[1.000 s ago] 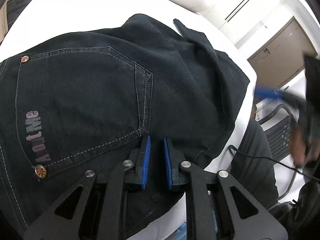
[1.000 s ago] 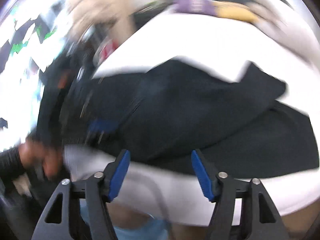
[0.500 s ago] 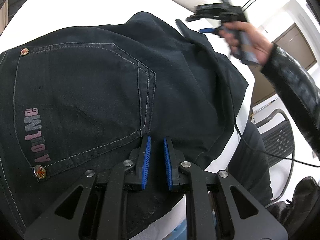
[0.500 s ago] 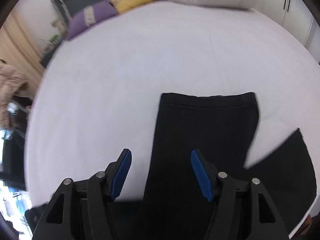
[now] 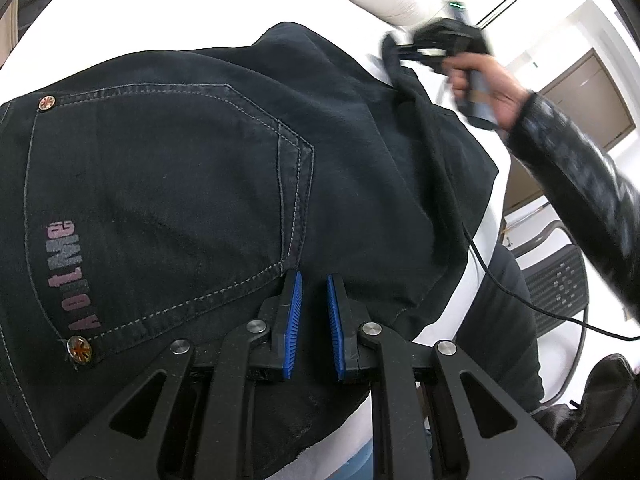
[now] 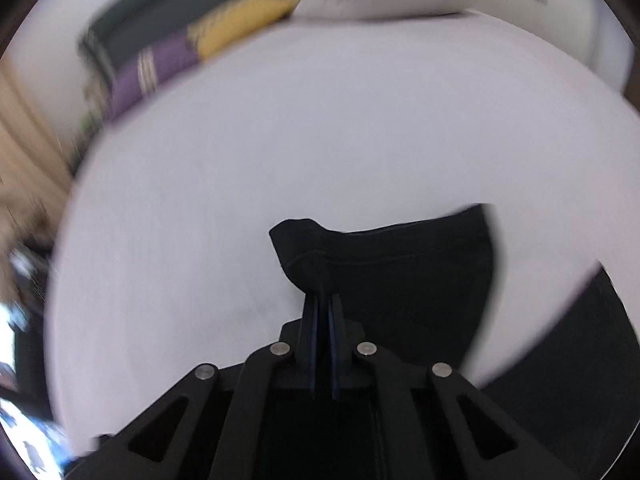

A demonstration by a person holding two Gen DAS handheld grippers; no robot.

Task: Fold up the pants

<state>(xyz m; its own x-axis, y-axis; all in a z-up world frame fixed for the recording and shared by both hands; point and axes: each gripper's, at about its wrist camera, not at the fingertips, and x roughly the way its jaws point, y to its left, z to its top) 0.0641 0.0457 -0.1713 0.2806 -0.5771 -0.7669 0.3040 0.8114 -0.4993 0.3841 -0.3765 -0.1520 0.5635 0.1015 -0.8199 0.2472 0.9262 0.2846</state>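
The soft, limp black pants [image 5: 208,184] are spread on the bed [image 6: 320,128], their leg hem pinched in the just-closed jaws of the right gripper [image 6: 323,316], while the left gripper [image 5: 314,312] is nearly shut on the seat fabric

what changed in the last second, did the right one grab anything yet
Yes. The right gripper swung over to the pant leg's hem; its fingers have just been closing and now pinch the hem corner. The left gripper stays shut on the pants beside the back pocket.
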